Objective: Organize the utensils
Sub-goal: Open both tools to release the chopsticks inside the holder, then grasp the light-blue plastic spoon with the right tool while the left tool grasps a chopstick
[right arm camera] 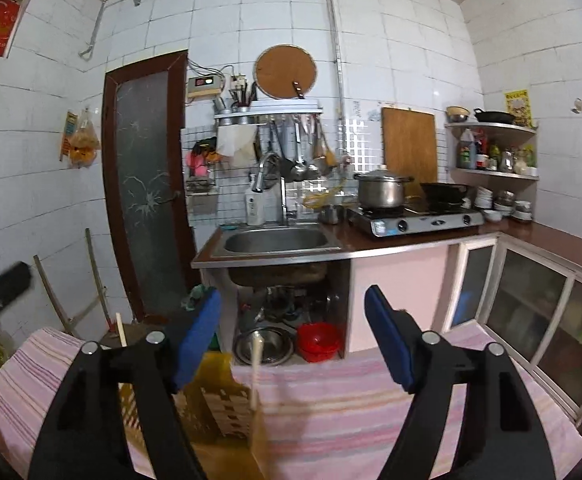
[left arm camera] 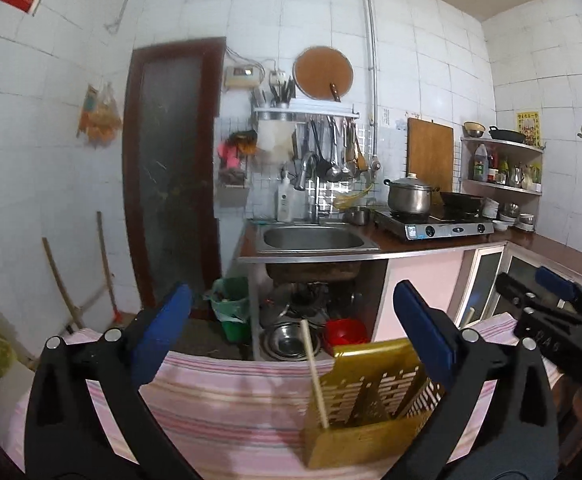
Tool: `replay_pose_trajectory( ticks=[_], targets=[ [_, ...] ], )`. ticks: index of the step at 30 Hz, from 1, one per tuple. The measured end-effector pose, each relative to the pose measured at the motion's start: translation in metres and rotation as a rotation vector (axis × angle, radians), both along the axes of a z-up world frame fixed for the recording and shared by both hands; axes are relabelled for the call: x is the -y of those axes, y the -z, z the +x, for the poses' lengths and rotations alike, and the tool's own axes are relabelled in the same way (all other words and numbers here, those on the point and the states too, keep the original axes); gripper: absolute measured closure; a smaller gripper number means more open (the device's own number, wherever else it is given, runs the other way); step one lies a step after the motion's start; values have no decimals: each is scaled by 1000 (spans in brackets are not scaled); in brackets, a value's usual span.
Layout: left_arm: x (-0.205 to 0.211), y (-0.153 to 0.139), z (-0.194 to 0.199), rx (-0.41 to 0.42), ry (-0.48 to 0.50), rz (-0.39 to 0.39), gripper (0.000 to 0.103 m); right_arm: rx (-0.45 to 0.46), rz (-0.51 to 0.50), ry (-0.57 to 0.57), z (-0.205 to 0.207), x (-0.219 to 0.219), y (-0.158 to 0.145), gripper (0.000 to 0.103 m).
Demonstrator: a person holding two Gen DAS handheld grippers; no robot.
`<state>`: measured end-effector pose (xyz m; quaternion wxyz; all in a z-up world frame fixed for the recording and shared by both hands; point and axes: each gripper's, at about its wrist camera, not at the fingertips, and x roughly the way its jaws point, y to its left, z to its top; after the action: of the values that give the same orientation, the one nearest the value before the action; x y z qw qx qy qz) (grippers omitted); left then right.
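Both grippers up front, both spread wide with nothing between the pads: left gripper (left arm camera: pixel 291 340) over the striped cloth (left arm camera: pixel 219 400), right gripper (right arm camera: pixel 293 340) just beside it. Between them on the cloth stands the gold holder (left arm camera: pixel 367 396), slotted and upright. One chopstick (left arm camera: pixel 315 372) leans inside it, tip poking above the rim. The right view shows a second chopstick (right arm camera: pixel 121 330) further left, so I count two chopsticks, one holder, two grippers.

No loose utensil shows on the cloth, so the next pick is a guess. My advice: keep the holder from tipping, come in along a stick's length, and pinch it high.

Beyond: one sink (left arm camera: pixel 315 238), one lidded pot (left arm camera: pixel 409 196) on the stove.
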<state>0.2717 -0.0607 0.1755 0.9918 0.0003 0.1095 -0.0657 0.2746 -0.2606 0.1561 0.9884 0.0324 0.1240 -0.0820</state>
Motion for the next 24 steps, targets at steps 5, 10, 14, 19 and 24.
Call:
replay_pose_trajectory(
  ticks=[5, 10, 14, 19, 24],
  targets=[
    [-22, -3, -36, -31, -27, -24, 5, -28, 6, 27, -43, 6, 3, 22],
    [-37, 18, -62, -90, -68, -20, 5, -80, 10, 11, -73, 2, 18, 21],
    [-47, 47, -75, -154, -72, -22, 5, -138, -5, -9, -89, -4, 43, 21],
    [-50, 88, -81, -244, -71, 19, 5, -222, 35, -12, -98, -4, 84, 21],
    [-51, 128, -81, -325, -98, 44, 5, -288, 52, -10, -99, -6, 119, 21]
  ],
)
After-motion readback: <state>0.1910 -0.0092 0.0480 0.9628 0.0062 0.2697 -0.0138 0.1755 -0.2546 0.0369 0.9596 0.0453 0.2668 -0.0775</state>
